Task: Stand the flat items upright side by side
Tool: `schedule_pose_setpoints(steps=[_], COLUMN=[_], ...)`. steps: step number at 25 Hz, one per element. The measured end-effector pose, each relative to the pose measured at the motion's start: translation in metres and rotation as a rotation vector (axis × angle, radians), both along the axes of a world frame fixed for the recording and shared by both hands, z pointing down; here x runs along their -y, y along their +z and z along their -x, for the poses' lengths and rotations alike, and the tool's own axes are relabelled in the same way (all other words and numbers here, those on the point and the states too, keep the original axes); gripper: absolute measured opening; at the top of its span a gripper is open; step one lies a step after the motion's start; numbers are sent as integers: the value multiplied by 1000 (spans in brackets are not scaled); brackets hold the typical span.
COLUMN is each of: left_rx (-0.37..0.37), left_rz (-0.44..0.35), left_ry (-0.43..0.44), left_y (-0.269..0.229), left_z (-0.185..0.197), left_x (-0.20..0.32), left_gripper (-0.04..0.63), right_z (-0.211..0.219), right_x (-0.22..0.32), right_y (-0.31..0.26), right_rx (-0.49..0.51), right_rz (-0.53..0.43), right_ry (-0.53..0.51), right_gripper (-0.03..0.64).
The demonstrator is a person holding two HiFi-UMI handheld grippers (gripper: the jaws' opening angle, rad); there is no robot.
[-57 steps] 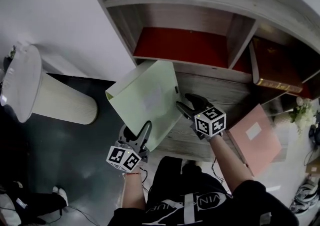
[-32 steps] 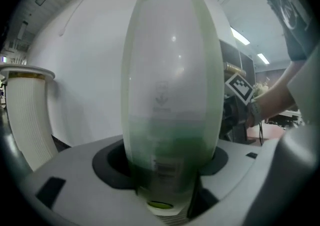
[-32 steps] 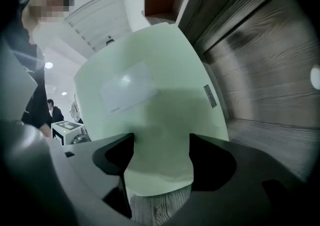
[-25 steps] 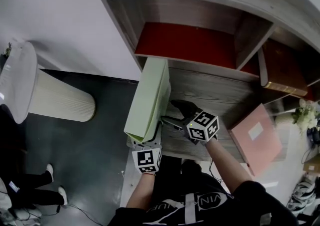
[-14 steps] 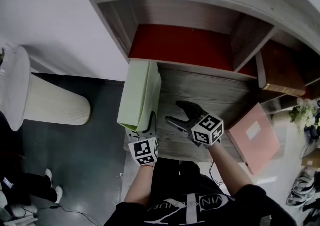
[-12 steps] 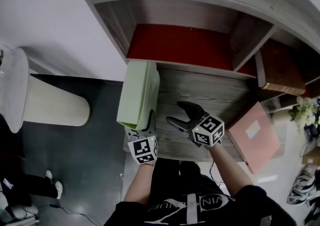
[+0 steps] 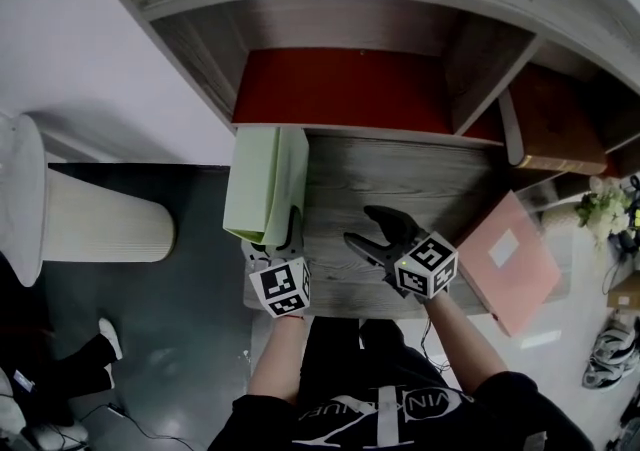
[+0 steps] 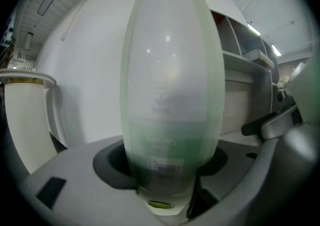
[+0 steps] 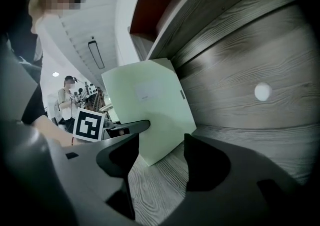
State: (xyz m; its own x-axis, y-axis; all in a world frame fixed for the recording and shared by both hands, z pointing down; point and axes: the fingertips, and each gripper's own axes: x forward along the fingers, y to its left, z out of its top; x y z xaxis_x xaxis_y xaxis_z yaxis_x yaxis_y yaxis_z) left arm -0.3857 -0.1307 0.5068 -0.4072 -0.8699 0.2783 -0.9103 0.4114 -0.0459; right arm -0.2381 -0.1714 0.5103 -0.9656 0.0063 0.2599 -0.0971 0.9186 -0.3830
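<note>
Left tool (image 7: 284, 235) clamps its 2 jaws on the near end of the pale green folder (image 7: 262, 177), which stands upright on its edge at the left end of the grey wooden surface (image 7: 400, 179), just in front of the red-lined shelf compartment (image 7: 340, 89). Right tool (image 7: 362, 225) hovers near the folder's right side with its jaws apart; they have just been closing with nothing between them. Pink folder (image 7: 510, 261) lies flat, well apart, near the surface's right end.

Grey wood shelf top (image 7: 400, 179): green folder (image 7: 265, 184) upright at left end (on edge), pink folder (image 7: 508, 264) flat at right.
</note>
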Motion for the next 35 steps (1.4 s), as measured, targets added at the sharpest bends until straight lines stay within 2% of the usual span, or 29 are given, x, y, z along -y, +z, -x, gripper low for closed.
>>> schedule_pose_setpoints(steps=[7, 17, 20, 24, 28, 30, 33, 35], left_rx=[13, 7, -28, -102, -133, -145, -207, -255], left_rz=[-2, -14, -50, -89, -69, -52, -30, -10], left_ry=[5, 32, 56, 14, -25, -71, -155, -165], left_y=[-1, -1, -2, -2, 7, 11, 22, 30], left_z=[5, 4, 1, -1, -21, -27, -36, -53], left_x=[9, 14, 13, 4, -7, -16, -31, -34], left_gripper=[293, 310, 331, 371, 389, 402, 418, 422], right_z=[-24, -63, -78, -102, -140, -160, -191, -214], right_x=[4, 9, 7, 8, 13, 15, 17, 19], right_y=[2, 0, 1, 3, 5, 6, 11, 15], right_rx=[-11, -4, -4, -10, -11, -12, -17, -21], right_rz=[-23, -4, -3, -11, 3, 4, 4, 9], right_ry=[67, 162, 194, 244, 327, 361, 421, 474], right_gripper=[281, 279, 279, 279, 279, 279, 279, 279])
